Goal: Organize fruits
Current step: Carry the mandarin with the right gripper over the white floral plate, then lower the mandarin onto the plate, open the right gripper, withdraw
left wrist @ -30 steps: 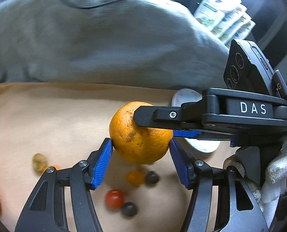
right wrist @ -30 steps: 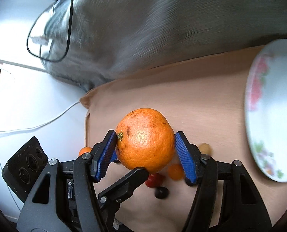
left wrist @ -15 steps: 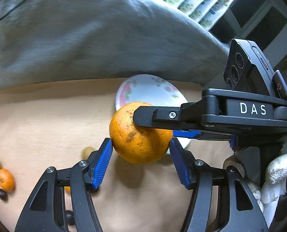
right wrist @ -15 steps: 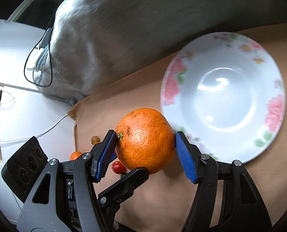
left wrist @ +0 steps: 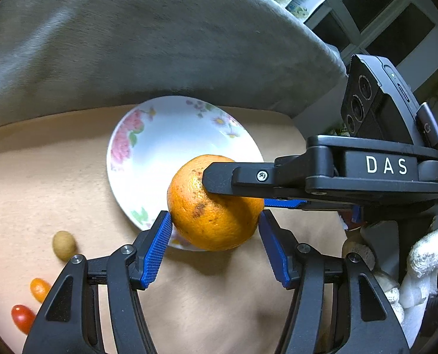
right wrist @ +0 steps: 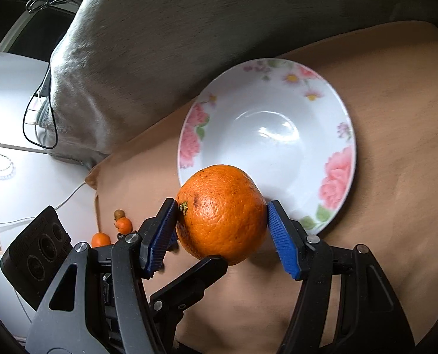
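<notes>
Both grippers are shut on one large orange [left wrist: 216, 206], also seen in the right wrist view [right wrist: 220, 214]. My left gripper [left wrist: 214, 230] clamps it between its blue pads, and my right gripper [right wrist: 222, 221] grips the same fruit from the side; its black finger crosses the left wrist view [left wrist: 278, 180]. The orange hangs above the near rim of a white flowered plate [left wrist: 148, 153], which lies empty on the tan cloth [right wrist: 266, 124].
Small fruits lie on the cloth to the left: a greenish-brown one [left wrist: 63, 244], a small orange one [left wrist: 39, 288], a red one [left wrist: 23, 318]. More small fruits lie near the cloth's edge [right wrist: 123, 224]. A grey blanket [left wrist: 130, 38] lies behind the plate.
Both grippers carried the orange rightward, from above the small fruits to the plate's near rim. The plate came fully into view. The grip stayed the same.
</notes>
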The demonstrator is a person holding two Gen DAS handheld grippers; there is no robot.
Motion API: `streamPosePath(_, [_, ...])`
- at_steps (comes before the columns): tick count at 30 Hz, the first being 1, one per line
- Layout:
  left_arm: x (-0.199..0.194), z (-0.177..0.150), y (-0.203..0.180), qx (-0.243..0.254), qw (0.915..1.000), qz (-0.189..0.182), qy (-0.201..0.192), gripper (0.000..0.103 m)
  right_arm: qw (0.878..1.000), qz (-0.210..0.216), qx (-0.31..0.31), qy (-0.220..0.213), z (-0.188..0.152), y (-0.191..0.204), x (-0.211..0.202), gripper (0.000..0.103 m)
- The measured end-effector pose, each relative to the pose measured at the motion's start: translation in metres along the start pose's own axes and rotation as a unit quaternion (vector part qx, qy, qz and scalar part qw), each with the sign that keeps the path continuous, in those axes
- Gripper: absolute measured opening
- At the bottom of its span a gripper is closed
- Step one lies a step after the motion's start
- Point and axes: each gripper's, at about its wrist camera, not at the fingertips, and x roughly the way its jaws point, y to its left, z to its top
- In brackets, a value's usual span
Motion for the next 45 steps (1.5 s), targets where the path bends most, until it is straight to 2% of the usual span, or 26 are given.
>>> streamPosePath(2, [0.003, 0.002, -0.001, 0.003, 1.0000, 0.002, 0.002, 0.060, 1.000, -0.004, -0.001, 0.002, 0.002, 0.000, 0.002, 0.066])
streamPosePath(4, [0.006, 0.006, -0.003, 0.009, 0.9999, 0.007, 0.005, 0.052, 1.000, -0.013, -0.004, -0.004, 0.003, 0.004, 0.001, 0.066])
streamPosePath(7, [0.002, 0.009, -0.004, 0.015, 0.9999, 0.008, 0.002, 0.052, 1.000, -0.010, -0.011, -0.024, 0.008, 0.003, -0.015, 0.066])
streamPosePath(15, [-0.017, 0.007, 0.000, 0.016, 0.9996, 0.021, -0.009, 0.052, 0.996, -0.038, -0.055, -0.062, 0.008, 0.023, -0.040, 0.066])
streamPosePath(24, [-0.040, 0.001, 0.014, 0.002, 0.9987, 0.048, -0.016, 0.052, 0.989, -0.069, -0.106, -0.078, -0.005, 0.047, -0.048, 0.066])
streamPosePath(31, [-0.063, -0.008, 0.024, -0.005, 0.9967, 0.076, -0.026, 0.056, 0.982, -0.082, -0.142, -0.090, -0.018, 0.066, -0.050, 0.066])
streamPosePath(35, [-0.074, -0.014, 0.031, -0.013, 0.9950, 0.094, -0.031, 0.057, 0.976, -0.091, -0.166, -0.106, -0.027, 0.079, -0.052, 0.076])
streamPosePath(41, [-0.092, -0.026, 0.044, -0.025, 0.9927, 0.112, -0.038, 0.059, 0.971, -0.091, -0.191, -0.113, -0.038, 0.099, -0.050, 0.077])
streamPosePath(45, [-0.105, -0.033, 0.049, -0.025, 0.9908, 0.127, -0.042, 0.059, 0.967, -0.088, -0.206, -0.117, -0.047, 0.112, -0.048, 0.084])
